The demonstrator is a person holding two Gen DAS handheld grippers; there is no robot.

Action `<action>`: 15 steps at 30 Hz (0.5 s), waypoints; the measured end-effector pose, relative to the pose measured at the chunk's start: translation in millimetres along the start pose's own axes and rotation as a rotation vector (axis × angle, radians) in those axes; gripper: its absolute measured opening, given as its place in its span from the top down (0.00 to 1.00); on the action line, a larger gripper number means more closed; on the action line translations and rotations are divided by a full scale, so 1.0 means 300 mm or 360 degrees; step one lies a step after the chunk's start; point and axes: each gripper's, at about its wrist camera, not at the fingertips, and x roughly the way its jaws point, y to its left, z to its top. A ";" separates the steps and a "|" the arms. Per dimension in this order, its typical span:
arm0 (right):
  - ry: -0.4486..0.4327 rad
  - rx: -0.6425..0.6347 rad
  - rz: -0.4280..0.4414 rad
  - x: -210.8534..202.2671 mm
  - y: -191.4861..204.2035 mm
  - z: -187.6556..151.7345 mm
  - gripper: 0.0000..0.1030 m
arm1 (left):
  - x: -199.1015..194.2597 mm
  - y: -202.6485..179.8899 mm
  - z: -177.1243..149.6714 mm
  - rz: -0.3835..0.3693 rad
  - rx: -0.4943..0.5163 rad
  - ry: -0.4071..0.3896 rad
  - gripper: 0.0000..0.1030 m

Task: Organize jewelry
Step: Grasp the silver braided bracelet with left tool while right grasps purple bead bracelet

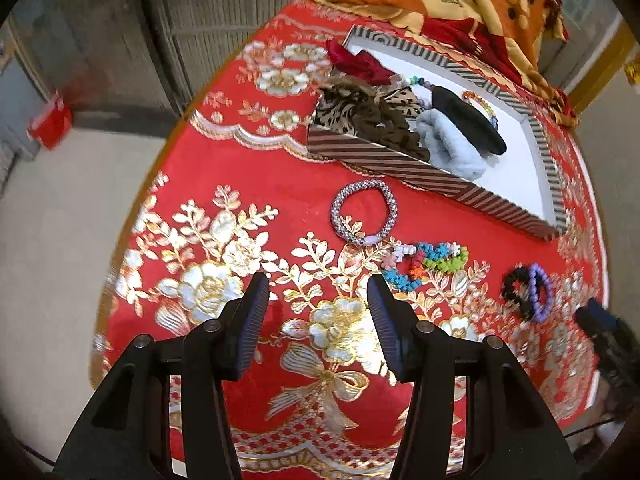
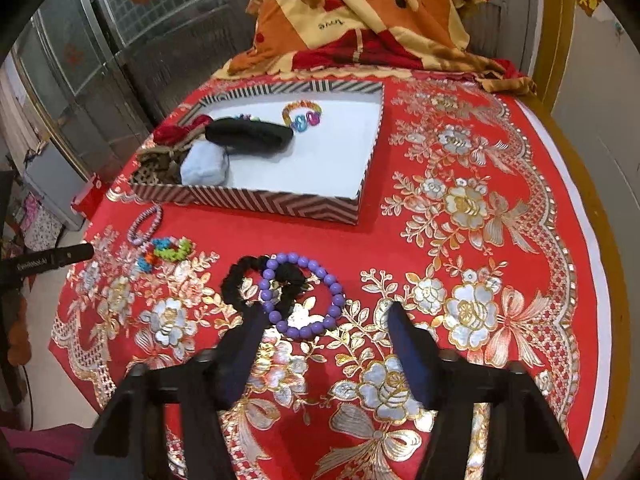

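Both the left claw (image 1: 318, 292) and the right claw (image 2: 326, 322) have matte black plastic frames with round silver screws; their ribbed pads (image 1: 256, 320) look dark blue, possibly black.

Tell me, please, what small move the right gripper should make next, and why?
Probably ease the right gripper forward and down so its open jaws straddle the purple bead bracelet. That bracelet lies just ahead of the fingertips, overlapping the black scrunchie, outside the striped box where other pieces already sit. The left gripper is open over bare cloth.

Red tablecloth (image 2: 400, 240) with gold-and-silver flowers; brown-and-white striped box (image 2: 248, 200) (white inside); purple bead bracelet (image 2: 304, 296).
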 end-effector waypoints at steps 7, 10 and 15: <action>0.0090 -0.0060 -0.0081 0.099 0.001 0.016 0.50 | 0.034 0.019 0.039 0.0025 -0.0035 0.0007 0.51; 0.0121 -0.0069 -0.0094 0.134 -0.008 0.027 0.56 | 0.062 0.020 0.066 0.0053 -0.0037 0.0010 0.51; 0.0161 -0.0113 -0.0136 0.183 -0.009 0.034 0.57 | 0.112 0.012 0.112 0.0078 -0.0038 0.0034 0.51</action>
